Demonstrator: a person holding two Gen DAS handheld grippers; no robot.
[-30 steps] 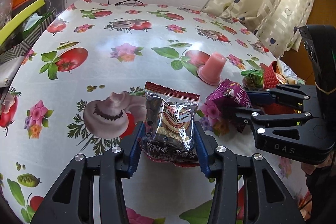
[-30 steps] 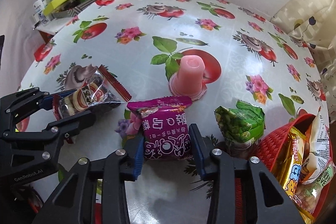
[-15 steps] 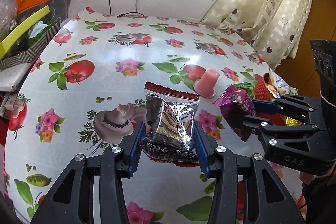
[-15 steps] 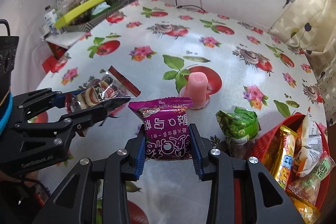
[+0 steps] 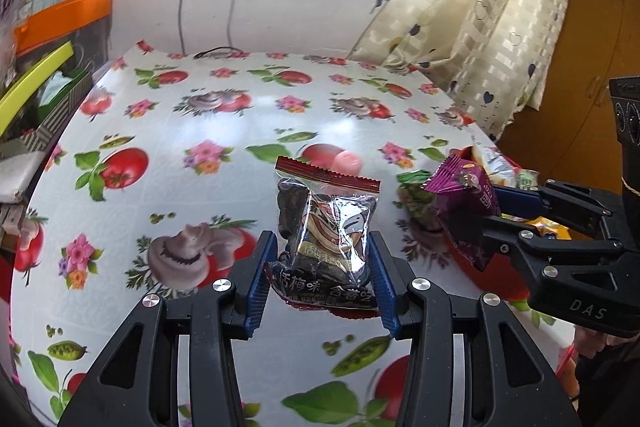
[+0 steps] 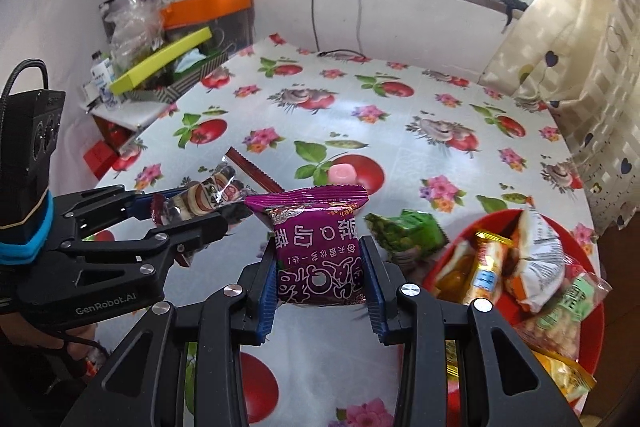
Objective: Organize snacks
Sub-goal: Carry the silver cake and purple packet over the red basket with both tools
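My left gripper [image 5: 322, 269] is shut on a dark plum snack packet [image 5: 326, 231] with a red top seal and holds it above the table. My right gripper [image 6: 320, 277] is shut on a purple snack packet [image 6: 316, 247] and holds it above the table; both show in the other view too, the purple packet [image 5: 464, 203] at the right and the dark packet [image 6: 208, 199] at the left. A red basket [image 6: 456, 243] with several snack packets stands at the right. A green packet [image 6: 404, 231] lies beside it. A pink jelly cup [image 6: 342, 173] stands on the table.
The table carries a floral oilcloth [image 5: 224, 115]. Boxes and an orange bin [image 6: 206, 7] crowd the left side. A curtain [image 5: 480, 11] hangs at the right, a window and wall at the back. A cable [image 6: 340, 55] lies at the far edge.
Both grippers have risen from the table, each lifting its packet. The table now lies farther below and the basket is more in view.
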